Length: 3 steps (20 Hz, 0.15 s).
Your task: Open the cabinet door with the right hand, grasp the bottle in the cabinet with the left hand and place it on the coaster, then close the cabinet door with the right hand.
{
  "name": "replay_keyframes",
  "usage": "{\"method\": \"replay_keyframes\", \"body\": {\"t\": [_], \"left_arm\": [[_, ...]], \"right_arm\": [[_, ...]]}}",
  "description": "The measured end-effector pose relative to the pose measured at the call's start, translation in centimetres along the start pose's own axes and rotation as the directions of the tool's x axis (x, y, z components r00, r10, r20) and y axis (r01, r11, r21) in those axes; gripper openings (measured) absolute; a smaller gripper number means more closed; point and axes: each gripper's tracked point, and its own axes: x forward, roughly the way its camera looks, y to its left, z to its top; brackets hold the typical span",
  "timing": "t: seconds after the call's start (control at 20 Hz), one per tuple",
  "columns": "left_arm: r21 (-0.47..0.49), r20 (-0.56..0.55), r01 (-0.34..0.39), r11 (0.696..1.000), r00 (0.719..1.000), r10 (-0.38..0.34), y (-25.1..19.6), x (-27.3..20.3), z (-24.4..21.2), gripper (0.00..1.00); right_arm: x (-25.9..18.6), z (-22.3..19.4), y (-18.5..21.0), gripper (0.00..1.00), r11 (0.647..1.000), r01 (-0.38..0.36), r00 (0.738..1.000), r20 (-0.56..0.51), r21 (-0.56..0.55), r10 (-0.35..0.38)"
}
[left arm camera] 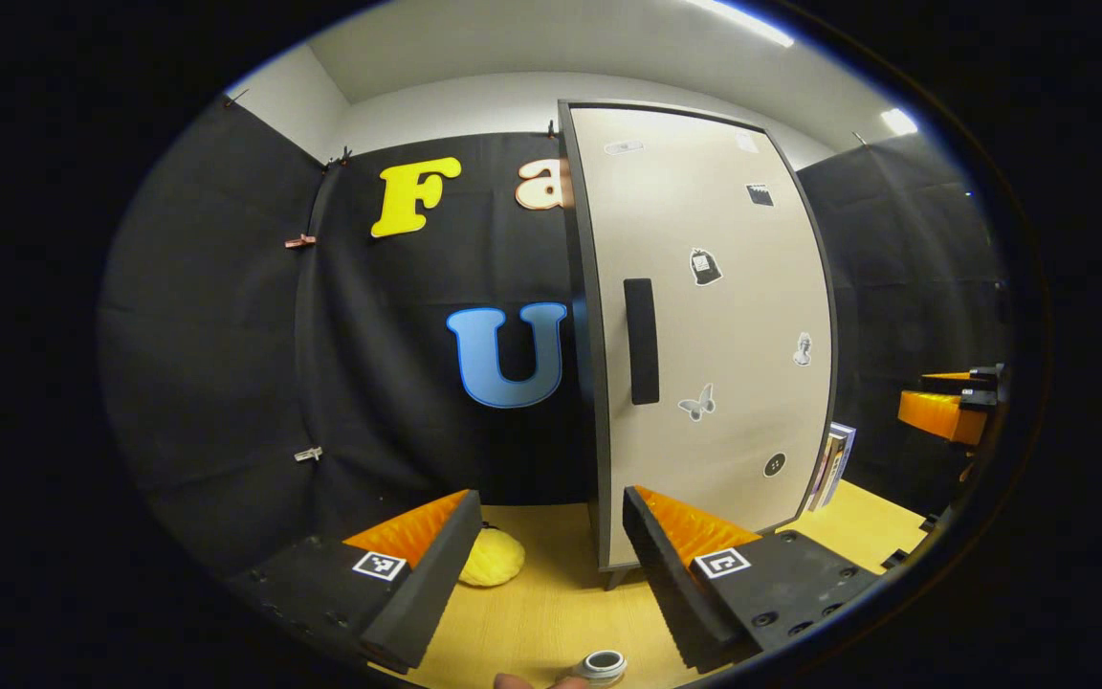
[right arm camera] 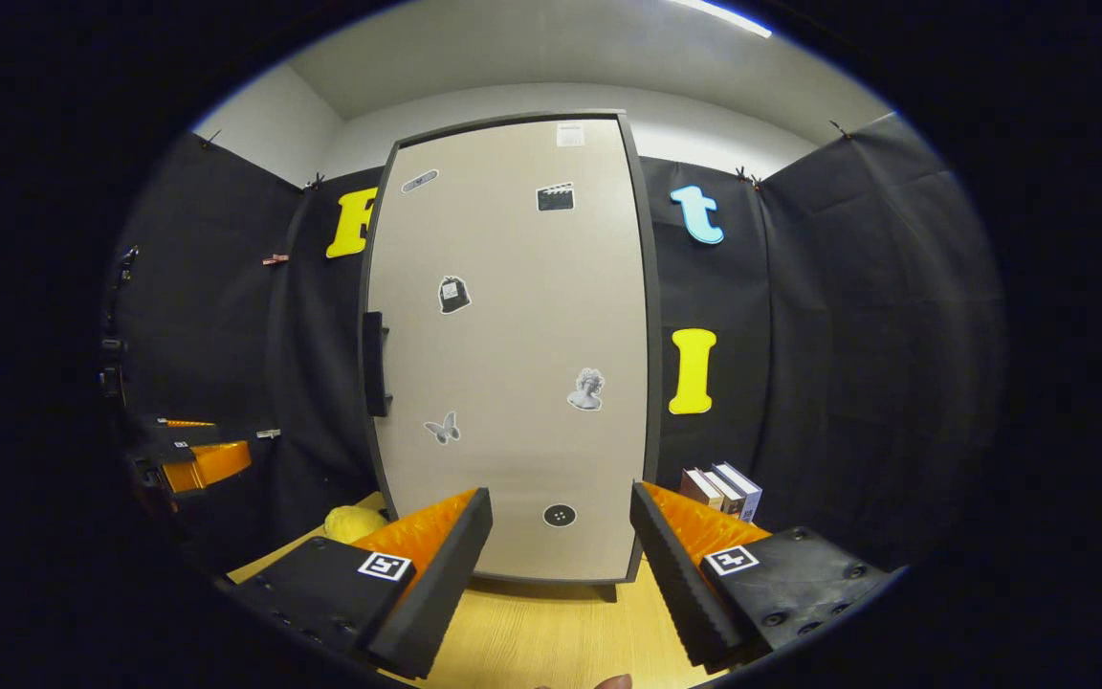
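Both claws, left (left arm camera: 551, 565) and right (right arm camera: 561, 565), gape before the closed cabinet door (right arm camera: 513, 344).

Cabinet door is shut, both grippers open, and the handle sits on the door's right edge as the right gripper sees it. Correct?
Not quite. In the right gripper view the handle sits on the left edge of the door, not the right. The rest holds: the door is shut, and the left gripper and right gripper are open.
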Motion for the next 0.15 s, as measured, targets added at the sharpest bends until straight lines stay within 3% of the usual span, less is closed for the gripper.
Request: {"method": "replay_keyframes", "body": {"t": [0.15], "left_arm": [[0.004, 0.000, 0.000, 1.000, 1.000, 0.000, -1.09, -0.29, 0.01, 0.93]], "right_arm": [[0.03, -0.46, -1.32, 0.95, 1.000, 0.011, 1.000, -0.013, 0.014, -0.011]]}}
